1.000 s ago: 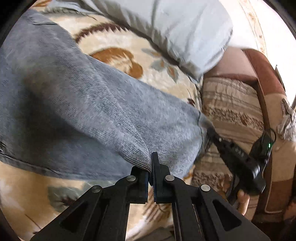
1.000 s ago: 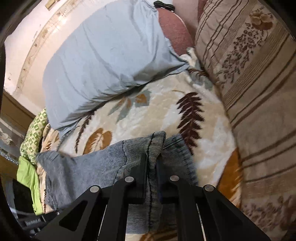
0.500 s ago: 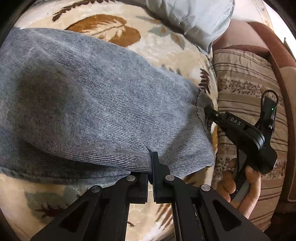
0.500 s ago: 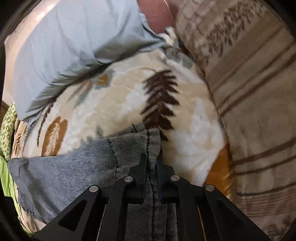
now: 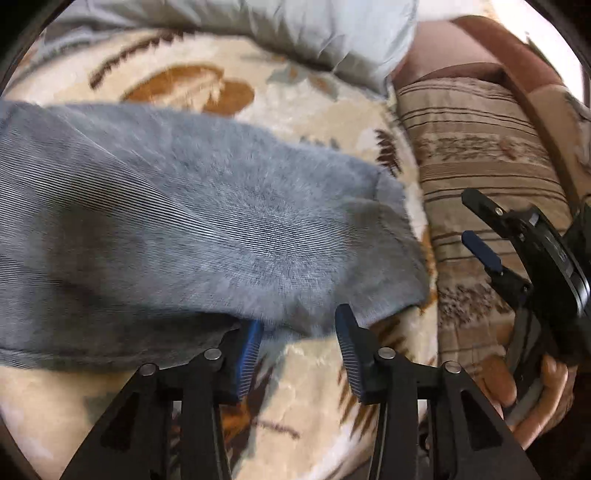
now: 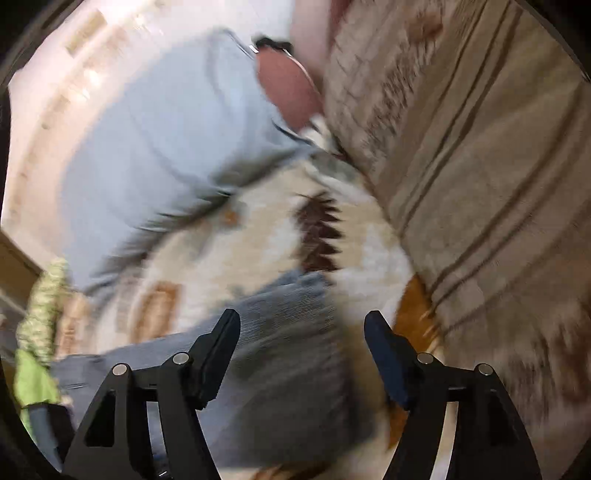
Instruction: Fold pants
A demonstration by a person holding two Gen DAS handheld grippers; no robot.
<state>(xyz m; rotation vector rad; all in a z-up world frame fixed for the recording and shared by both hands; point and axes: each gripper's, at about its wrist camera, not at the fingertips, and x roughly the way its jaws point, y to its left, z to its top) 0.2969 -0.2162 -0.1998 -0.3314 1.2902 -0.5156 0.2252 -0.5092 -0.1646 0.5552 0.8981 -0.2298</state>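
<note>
The grey corduroy pants [image 5: 192,229] lie folded on a cream leaf-print blanket [image 5: 317,398], the leg ends toward the right. My left gripper [image 5: 297,325] is open and empty, its jaws just at the near edge of the pants. My right gripper [image 5: 467,218] is open and empty to the right of the leg ends, over the striped cushion. In the blurred right wrist view the right gripper [image 6: 301,321] is open above the pants [image 6: 280,354].
A pale blue pillow [image 5: 280,33] lies at the back. A tan striped cushion [image 5: 476,147] stands along the right side. A green cloth [image 6: 33,373] sits at the far left of the right wrist view.
Both grippers were shut on the pants' leg ends and have opened, letting the pants drop onto the blanket. The right gripper has drawn back to the right.
</note>
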